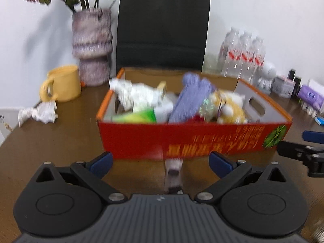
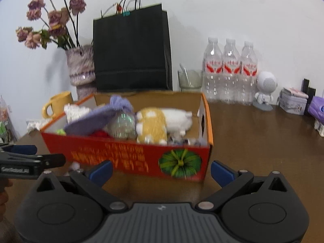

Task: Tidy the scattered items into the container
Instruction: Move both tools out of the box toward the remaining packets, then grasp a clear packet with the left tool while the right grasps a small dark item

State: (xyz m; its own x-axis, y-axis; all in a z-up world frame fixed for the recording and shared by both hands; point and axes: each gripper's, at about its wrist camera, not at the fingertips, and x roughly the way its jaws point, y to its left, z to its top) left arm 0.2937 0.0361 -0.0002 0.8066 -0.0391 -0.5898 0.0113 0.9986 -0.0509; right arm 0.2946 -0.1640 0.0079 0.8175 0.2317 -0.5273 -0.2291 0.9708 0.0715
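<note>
A red cardboard box (image 1: 182, 139) with orange rims stands on the brown table, also in the right wrist view (image 2: 125, 154). It holds a purple knitted item (image 1: 192, 97), a yellow-and-white plush toy (image 2: 160, 121), crumpled white paper (image 1: 137, 95), a green packet (image 1: 139, 116) and a clear ball (image 2: 121, 125). A small whitish object (image 1: 173, 167) lies on the table just before the box, between my left fingers. A crumpled paper ball (image 1: 39, 112) lies left of the box. My left gripper (image 1: 161, 163) is open and empty in front of the box. My right gripper (image 2: 162, 170) is open and empty at the box's front right.
A yellow mug (image 1: 63, 83), a vase of dried flowers (image 1: 92, 44) and a black paper bag (image 1: 162, 28) stand behind the box. Water bottles (image 2: 229, 70), a glass (image 2: 189, 80), a white figurine (image 2: 265, 90) and small boxes (image 2: 292, 101) line the back right.
</note>
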